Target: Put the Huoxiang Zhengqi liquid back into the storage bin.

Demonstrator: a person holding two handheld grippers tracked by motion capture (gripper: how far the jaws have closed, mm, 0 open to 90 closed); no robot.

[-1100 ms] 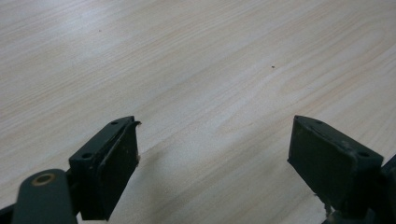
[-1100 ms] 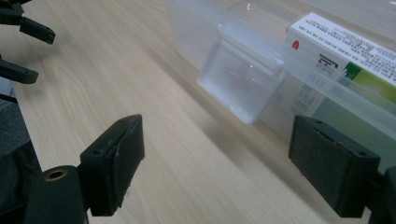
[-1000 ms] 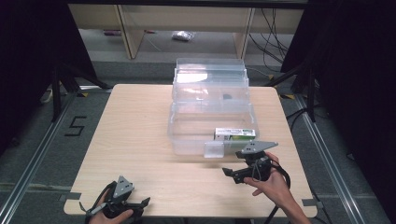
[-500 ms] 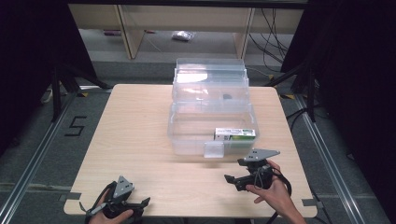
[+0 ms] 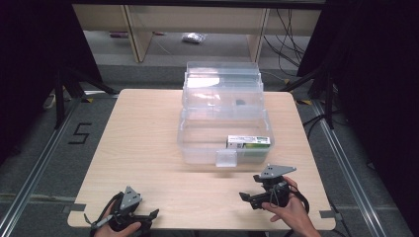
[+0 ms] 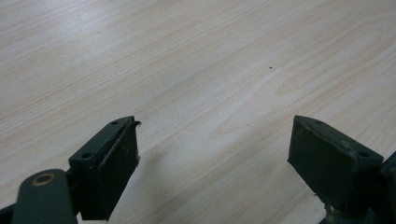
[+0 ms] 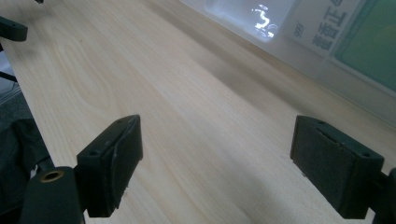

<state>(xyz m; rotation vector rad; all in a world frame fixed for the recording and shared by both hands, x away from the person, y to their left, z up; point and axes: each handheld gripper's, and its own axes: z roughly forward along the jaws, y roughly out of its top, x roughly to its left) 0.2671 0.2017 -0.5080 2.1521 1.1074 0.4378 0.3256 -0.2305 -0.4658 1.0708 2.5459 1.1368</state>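
Note:
A clear plastic storage box (image 5: 197, 143) with its lid raised stands in the middle of the wooden table (image 5: 143, 128). A small white-and-green carton (image 5: 248, 142) lies inside it at the front right; the carton's printed side (image 7: 348, 32) shows through the box wall in the right gripper view. My right gripper (image 5: 245, 197) rests near the table's front edge, below the box, open with nothing between its jaws (image 7: 215, 149). My left gripper (image 5: 150, 215) sits at the front left corner, also open over bare wood (image 6: 212, 144).
The box's front latch tab (image 5: 226, 158) sticks out toward me. Shelving (image 5: 197, 24) stands beyond the table with a small bag on it. Cables run along the floor at the right. A floor marking "5" (image 5: 79, 133) lies to the left.
My right hand has drawn its gripper back from the box front toward the table's near edge. The left gripper has stayed put.

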